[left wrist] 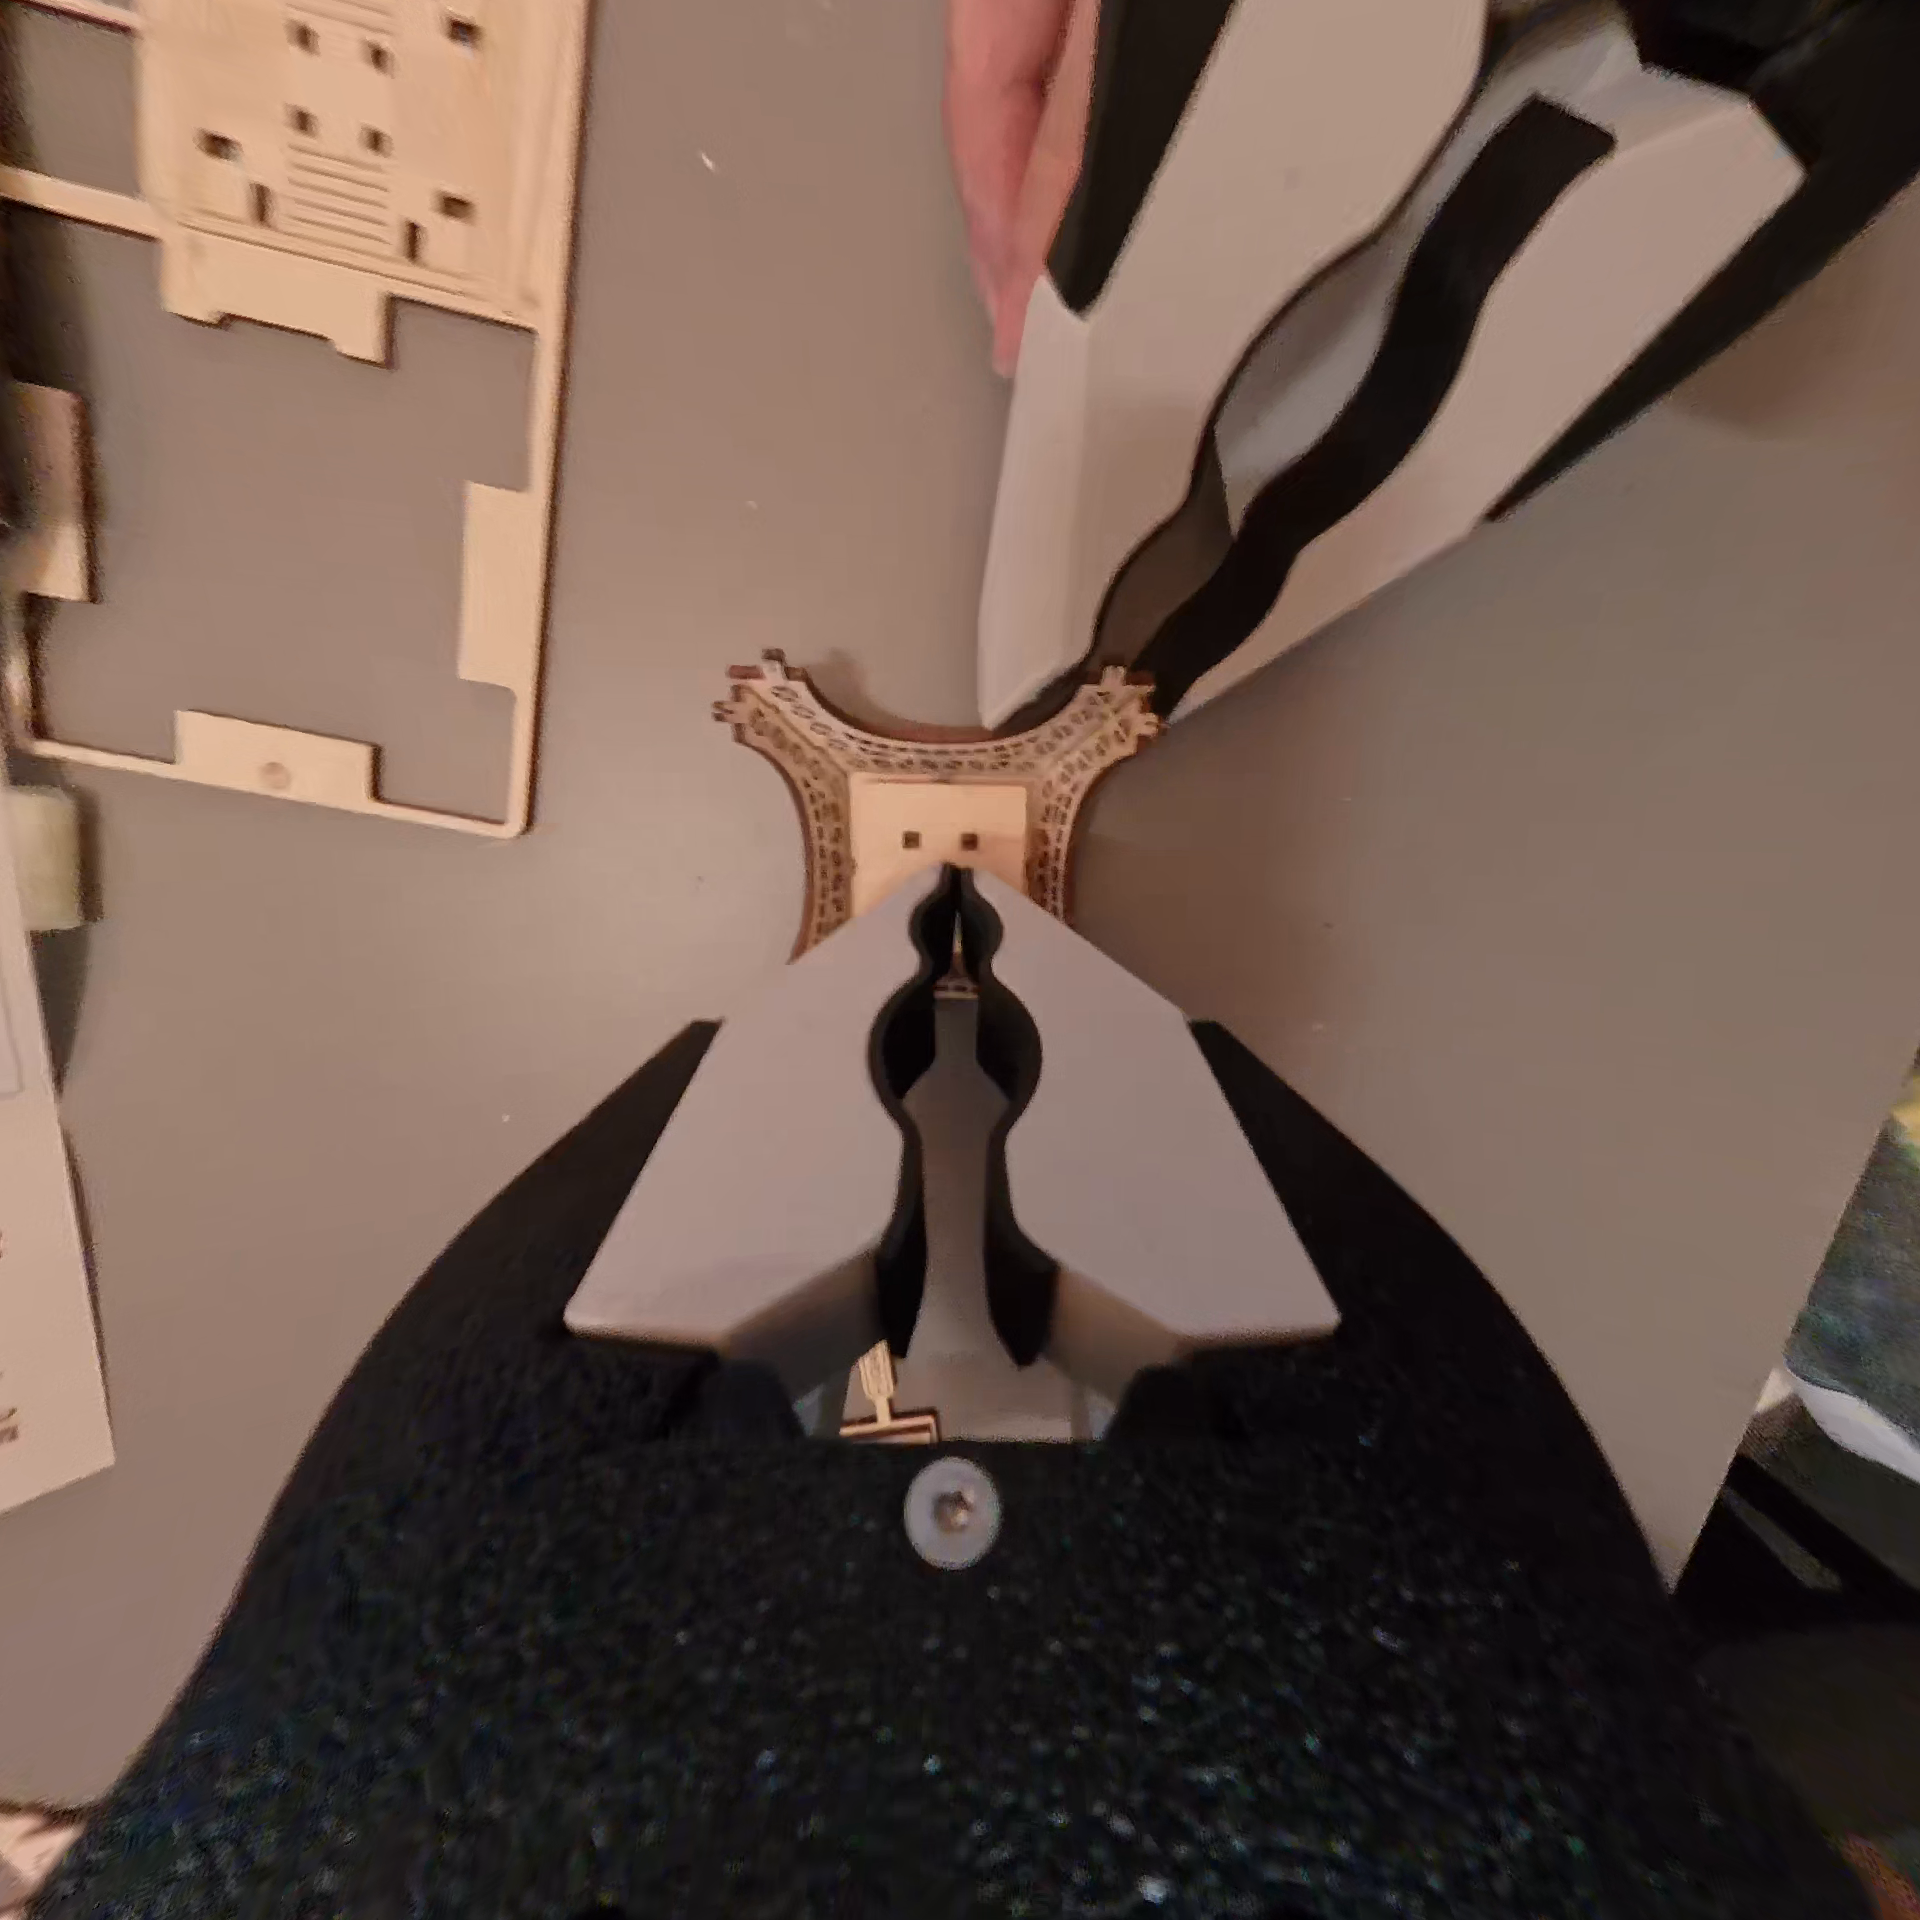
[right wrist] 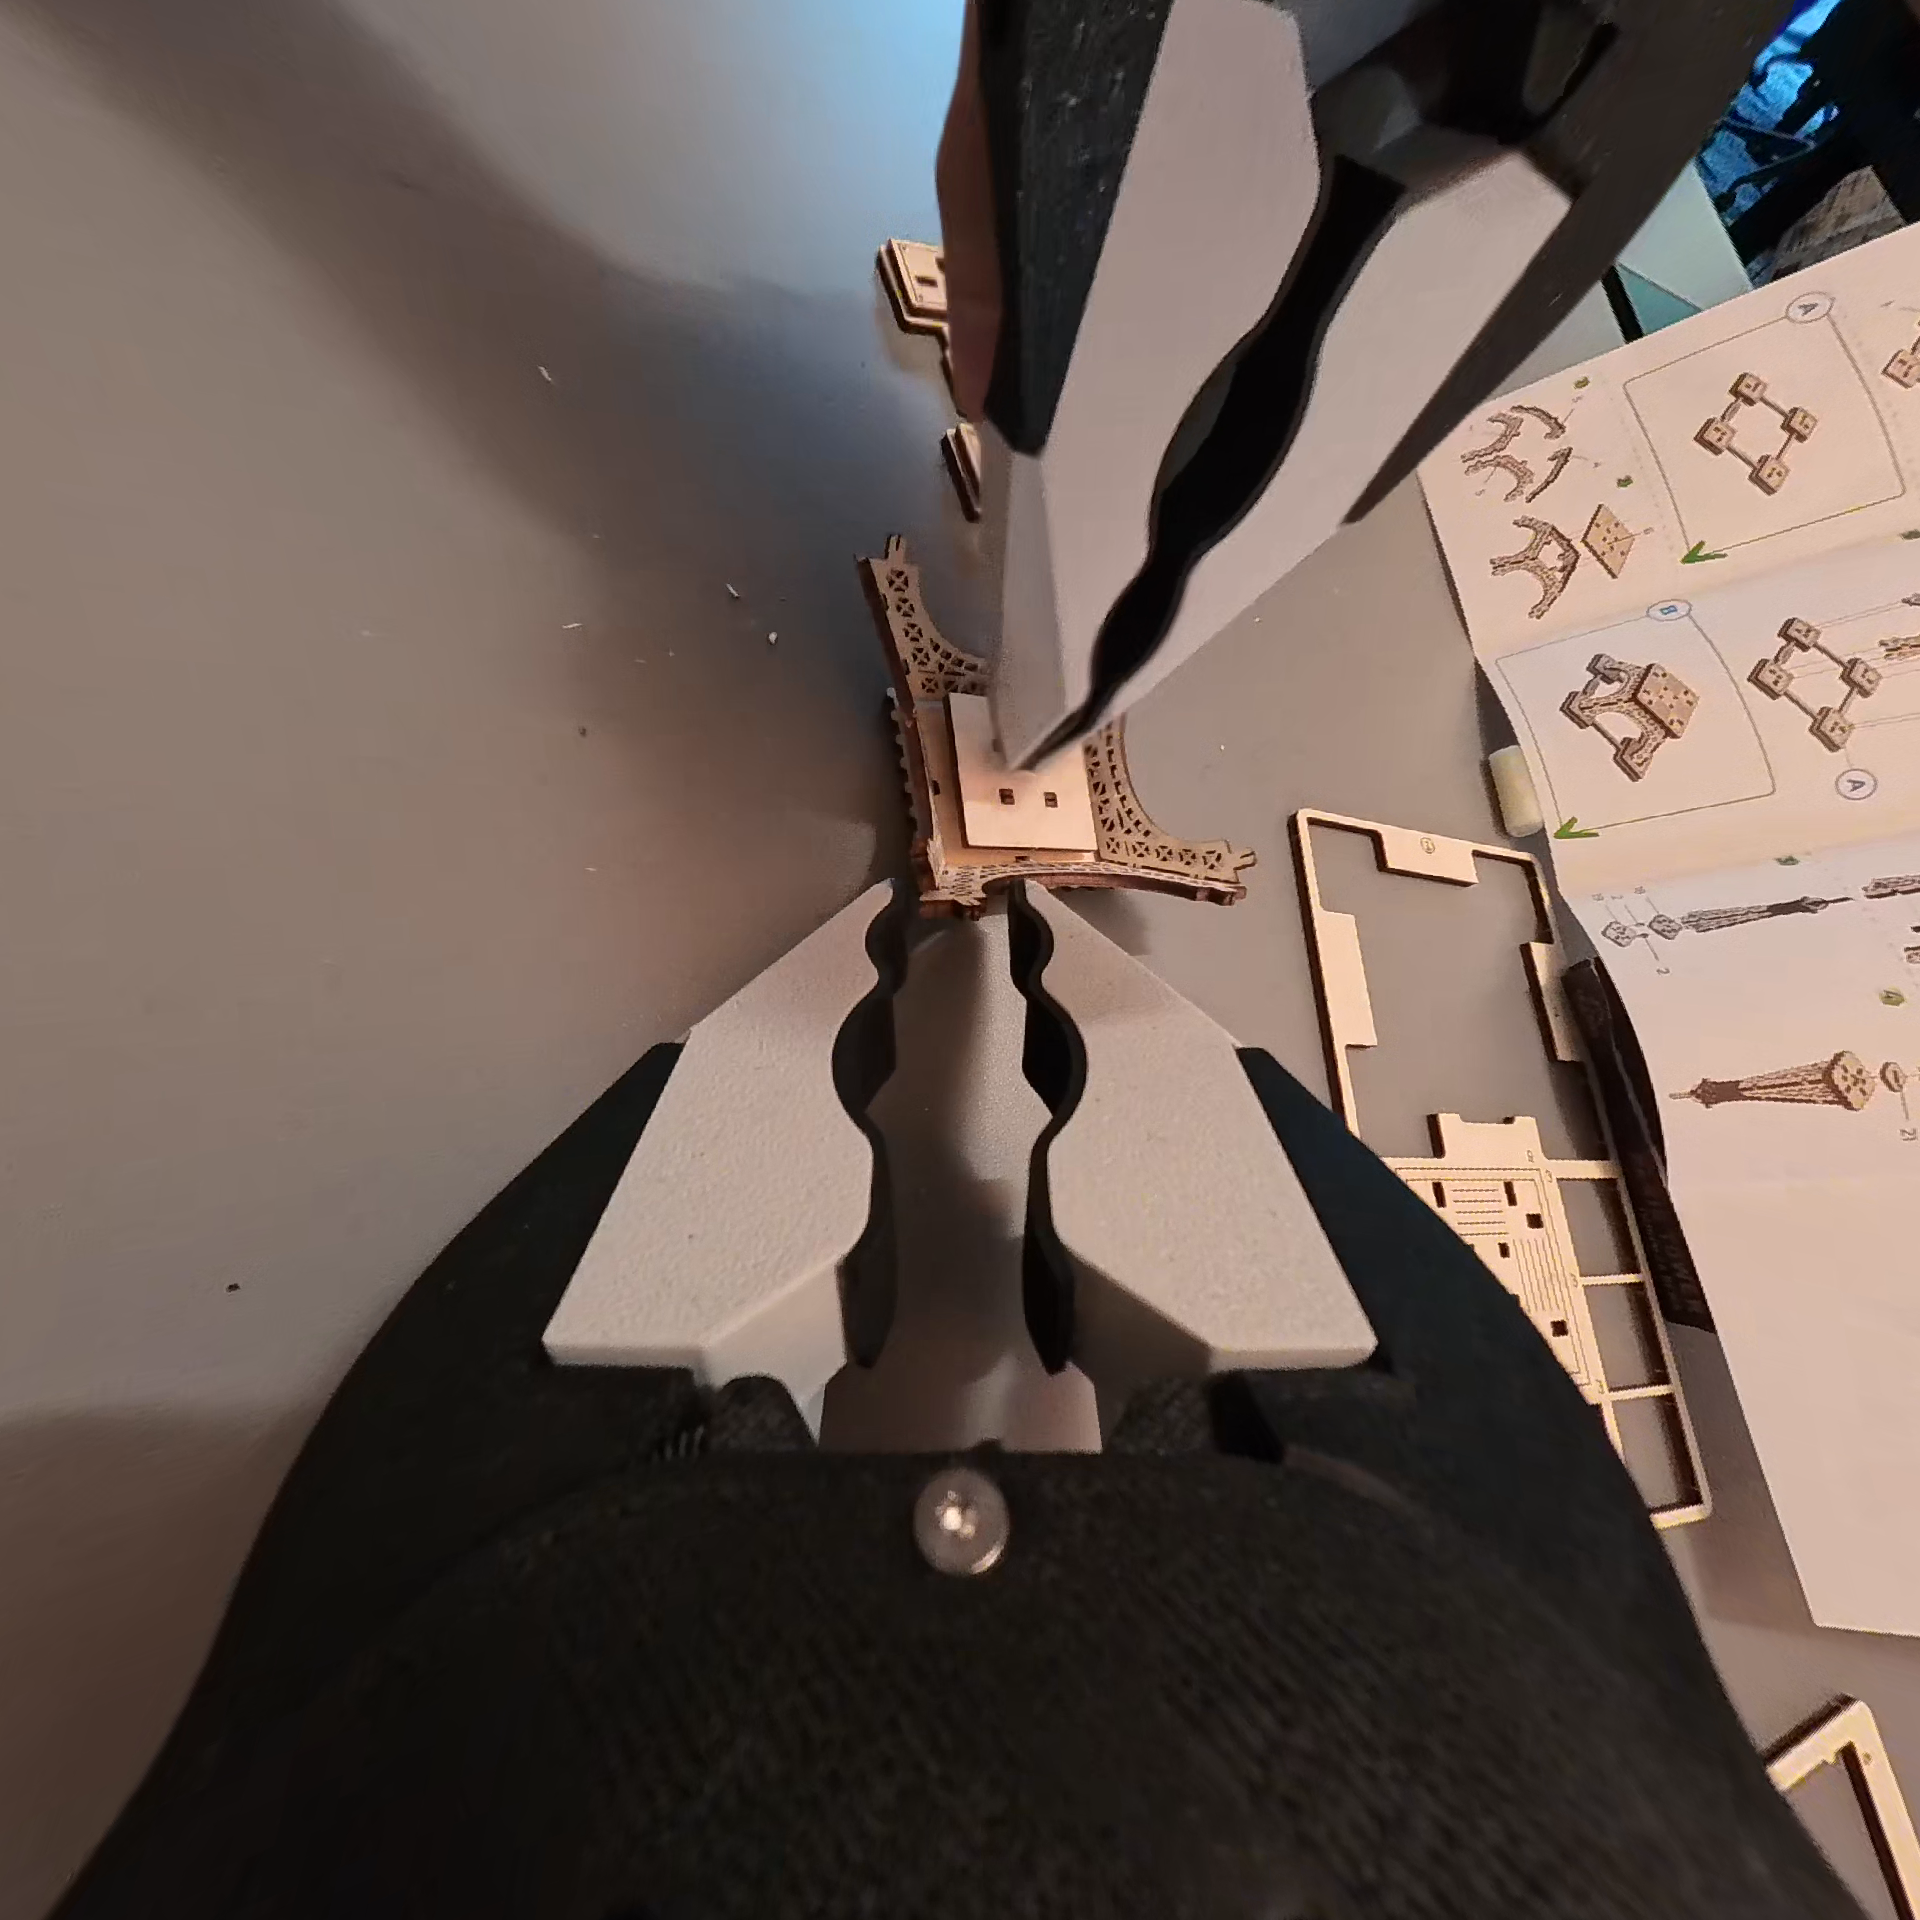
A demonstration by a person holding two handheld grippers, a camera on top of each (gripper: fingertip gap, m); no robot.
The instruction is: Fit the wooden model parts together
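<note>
The wooden model (left wrist: 940, 816), a lattice tower base with four splayed legs and a square top plate with small holes, stands on the grey table. It also shows in the right wrist view (right wrist: 1023, 821). My left gripper (left wrist: 956, 883) is shut, with its tips resting on the top plate. In the right wrist view it (right wrist: 1023, 764) comes down from above. My right gripper (right wrist: 961, 904) is closed on one leg's foot at the model's corner. In the left wrist view it (left wrist: 1086, 712) reaches in from the upper right. The legs nearest the left gripper are hidden beneath it.
A punched-out wooden sheet (left wrist: 499, 520) lies left of the model, also seen in the right wrist view (right wrist: 1340, 987). An instruction sheet (right wrist: 1714, 644) lies beyond it. Small loose wooden parts (right wrist: 914, 281) lie behind the left gripper. The table's edge (left wrist: 1766, 1299) runs close on the right. Less than 4 cm separates the two grippers' tips.
</note>
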